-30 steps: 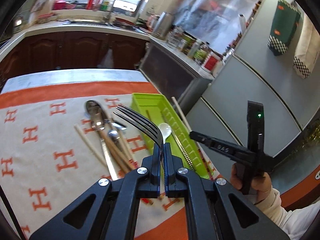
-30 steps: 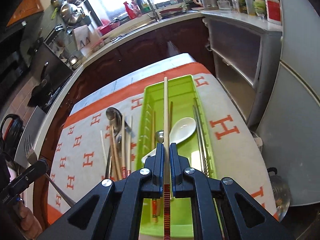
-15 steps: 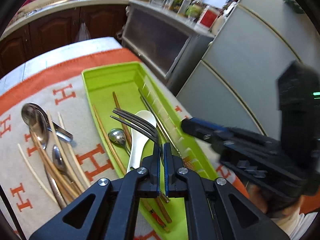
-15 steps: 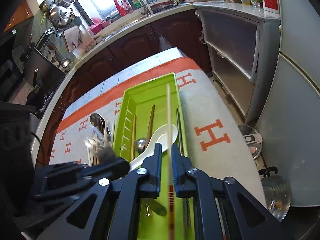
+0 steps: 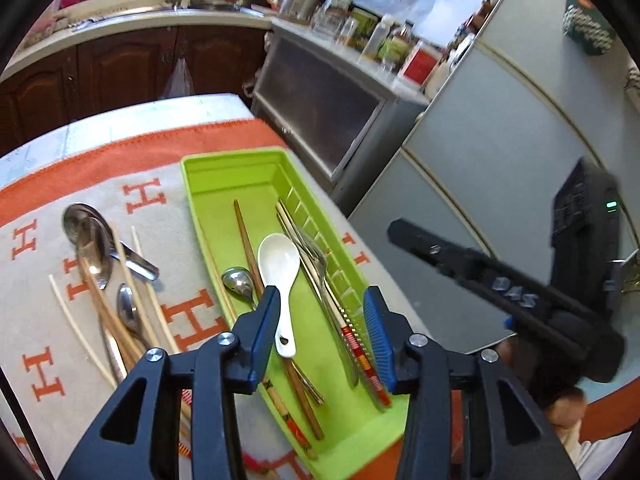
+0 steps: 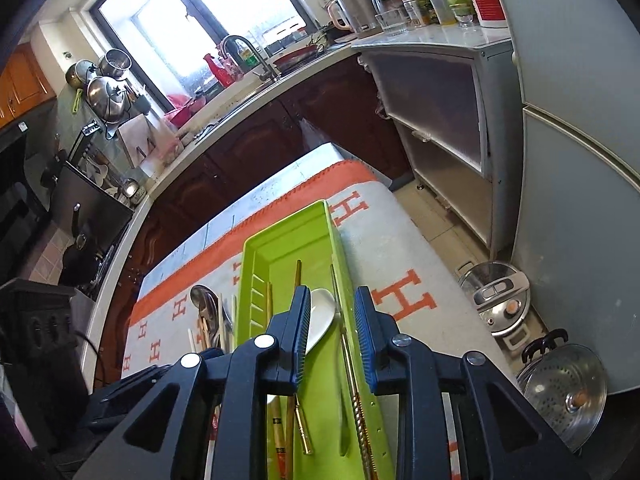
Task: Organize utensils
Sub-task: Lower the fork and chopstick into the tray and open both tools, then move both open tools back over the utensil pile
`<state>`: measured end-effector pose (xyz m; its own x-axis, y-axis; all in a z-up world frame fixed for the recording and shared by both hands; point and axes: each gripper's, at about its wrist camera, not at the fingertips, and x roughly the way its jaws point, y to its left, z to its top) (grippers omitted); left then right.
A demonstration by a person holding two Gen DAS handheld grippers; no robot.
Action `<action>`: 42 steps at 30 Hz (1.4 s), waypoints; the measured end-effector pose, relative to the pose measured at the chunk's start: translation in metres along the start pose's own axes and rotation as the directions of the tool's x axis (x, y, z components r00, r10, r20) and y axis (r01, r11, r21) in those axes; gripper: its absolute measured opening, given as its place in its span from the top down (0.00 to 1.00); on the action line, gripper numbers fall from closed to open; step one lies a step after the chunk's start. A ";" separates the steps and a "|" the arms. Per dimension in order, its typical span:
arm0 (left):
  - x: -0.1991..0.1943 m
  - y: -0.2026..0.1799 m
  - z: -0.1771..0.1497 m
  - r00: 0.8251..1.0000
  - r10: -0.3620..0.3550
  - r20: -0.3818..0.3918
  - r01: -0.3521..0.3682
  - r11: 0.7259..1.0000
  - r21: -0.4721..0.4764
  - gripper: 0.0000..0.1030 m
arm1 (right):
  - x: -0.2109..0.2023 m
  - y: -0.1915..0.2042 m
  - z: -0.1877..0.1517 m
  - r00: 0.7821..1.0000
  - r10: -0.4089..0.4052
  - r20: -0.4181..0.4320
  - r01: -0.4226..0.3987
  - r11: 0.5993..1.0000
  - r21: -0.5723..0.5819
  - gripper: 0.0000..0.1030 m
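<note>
Both tools, left tool [image 5: 322, 330] and right tool [image 6: 332, 342], spread wide, empty over green tray [image 5: 224, 168] near tabletop's right edge; risk: nudging tray off, snagging white spoon [image 5: 280, 264]

Green tray [image 5: 256, 168] near end cut off at lower frame edge, motion-blurred right gripper [image 5: 500, 288] at right, fork [image 5: 316, 252] partly buried among chopsticks, counter bottles [image 5: 384, 36] unreadably blurred.

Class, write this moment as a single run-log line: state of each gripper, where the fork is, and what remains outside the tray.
left gripper: open | right gripper: open | fork: in green tray | metal spoons and chopsticks: on cloth, unsorted
</note>
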<state>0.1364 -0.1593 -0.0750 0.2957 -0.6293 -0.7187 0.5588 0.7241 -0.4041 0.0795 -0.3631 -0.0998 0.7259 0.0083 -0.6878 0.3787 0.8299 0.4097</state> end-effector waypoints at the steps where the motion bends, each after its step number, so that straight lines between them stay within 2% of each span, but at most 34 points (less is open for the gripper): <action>1: -0.008 0.001 -0.002 1.000 0.004 0.015 -0.004 1.000 -0.003 0.55 | -0.003 0.002 -0.001 1.000 -0.001 0.001 0.001 1.000 -0.004 0.78; 3: -0.024 0.003 -0.007 0.999 0.021 0.045 -0.020 1.000 -0.020 0.49 | -0.006 0.006 -0.004 1.000 -0.003 0.003 0.003 1.000 -0.012 0.78; 9: -0.063 0.022 -0.025 0.992 0.083 0.092 -0.076 0.994 -0.081 0.48 | -0.015 0.023 -0.021 1.000 0.002 -0.011 -0.003 0.999 -0.044 0.78; 13: -0.081 0.036 -0.042 0.989 0.116 0.093 -0.104 0.987 -0.123 0.48 | -0.017 0.036 -0.033 0.999 0.014 -0.035 -0.017 0.998 -0.068 0.78; 17: -0.093 0.044 -0.059 0.982 0.163 0.094 -0.149 0.979 -0.138 0.48 | -0.023 0.056 -0.047 0.998 0.035 -0.054 -0.040 0.993 -0.107 0.78; 24: -0.111 0.063 -0.082 0.977 0.198 0.085 -0.178 0.965 -0.194 0.48 | -0.032 0.093 -0.067 0.994 0.063 -0.086 -0.078 0.980 -0.184 0.78; 35: -0.133 0.083 -0.100 0.965 0.242 0.098 -0.214 0.947 -0.238 0.48 | -0.039 0.141 -0.097 0.988 0.077 -0.133 -0.110 0.960 -0.258 0.78; 42: -0.141 0.095 -0.105 0.962 0.254 0.104 -0.221 0.941 -0.255 0.47 | -0.031 0.161 -0.104 0.984 0.073 -0.160 -0.119 0.946 -0.303 0.78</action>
<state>0.0664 0.0275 -0.0719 0.5068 -0.4507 -0.7349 0.2629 0.8927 -0.3661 0.0580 -0.1720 -0.0747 0.6502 0.1578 -0.7432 0.0978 0.9527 0.2878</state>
